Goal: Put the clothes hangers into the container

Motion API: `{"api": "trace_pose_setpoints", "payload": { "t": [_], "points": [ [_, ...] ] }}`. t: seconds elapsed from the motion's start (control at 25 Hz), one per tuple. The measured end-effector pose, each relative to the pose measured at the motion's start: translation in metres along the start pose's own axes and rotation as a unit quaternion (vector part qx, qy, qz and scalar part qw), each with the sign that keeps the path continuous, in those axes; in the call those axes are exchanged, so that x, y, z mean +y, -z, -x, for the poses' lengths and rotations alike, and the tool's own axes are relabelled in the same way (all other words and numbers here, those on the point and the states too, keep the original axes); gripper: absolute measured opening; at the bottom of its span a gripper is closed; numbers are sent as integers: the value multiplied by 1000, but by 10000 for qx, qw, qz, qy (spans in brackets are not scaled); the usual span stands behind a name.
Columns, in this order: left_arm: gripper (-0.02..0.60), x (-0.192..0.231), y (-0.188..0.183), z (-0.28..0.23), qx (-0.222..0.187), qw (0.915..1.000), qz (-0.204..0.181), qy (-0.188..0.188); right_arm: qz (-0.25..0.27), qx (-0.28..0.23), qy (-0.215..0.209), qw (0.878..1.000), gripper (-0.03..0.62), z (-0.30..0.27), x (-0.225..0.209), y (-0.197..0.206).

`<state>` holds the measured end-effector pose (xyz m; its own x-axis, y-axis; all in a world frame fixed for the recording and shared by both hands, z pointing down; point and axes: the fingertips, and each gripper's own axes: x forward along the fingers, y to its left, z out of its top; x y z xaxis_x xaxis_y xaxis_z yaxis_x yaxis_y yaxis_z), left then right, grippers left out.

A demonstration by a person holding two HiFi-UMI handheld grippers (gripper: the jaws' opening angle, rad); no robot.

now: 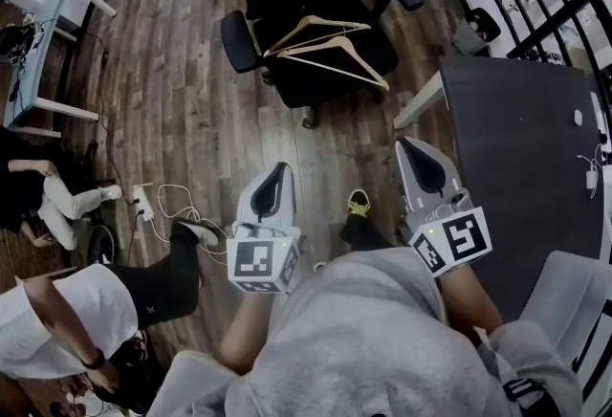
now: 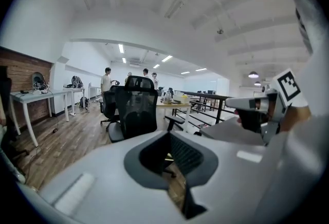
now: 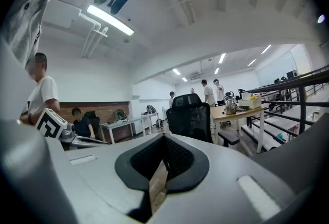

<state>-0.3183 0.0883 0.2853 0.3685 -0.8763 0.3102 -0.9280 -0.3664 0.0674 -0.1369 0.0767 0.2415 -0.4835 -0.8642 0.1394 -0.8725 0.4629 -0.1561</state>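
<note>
Your left gripper [image 1: 280, 168] and right gripper [image 1: 409, 149] are both closed, empty; hangers [image 1: 325, 47] lie on the chair [image 1: 320, 90] ahead.

The person wears a loose pale grey fleece sweatshirt [image 1: 373, 348] and a dark shoe with yellow-green laces [image 1: 358, 205]. The left gripper [image 1: 278, 168] and the right gripper [image 1: 411, 145] are smooth light grey moulded shells, each with a dark teardrop-shaped recess on top. Each carries a white cube printed with black square markers: the left cube [image 1: 260, 262] and the right cube [image 1: 457, 241].
</note>
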Motion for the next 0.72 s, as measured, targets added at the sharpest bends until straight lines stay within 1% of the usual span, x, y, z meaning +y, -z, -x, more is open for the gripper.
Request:
{"api": "trace_pose_setpoints", "payload": {
  "t": [0.12,0.36,0.56,0.72],
  "points": [
    [12,0,-3,-22,60,10000,-9,-67,-66,-1,19,10000,-3,-12,-23,-3],
    [11,-14,-13,-62,140,9998,-98,-92,-195,-13,24,9998,-3,-27,-67,-6],
    [12,-24,-21,-89,120,9997,-163,-135,-207,-27,-23,9998,-3,-40,-96,-8],
    [12,-31,-26,-100,120,9996,-230,-145,-255,-72,3,9996,-3,-42,-111,-10]
  ]
}}
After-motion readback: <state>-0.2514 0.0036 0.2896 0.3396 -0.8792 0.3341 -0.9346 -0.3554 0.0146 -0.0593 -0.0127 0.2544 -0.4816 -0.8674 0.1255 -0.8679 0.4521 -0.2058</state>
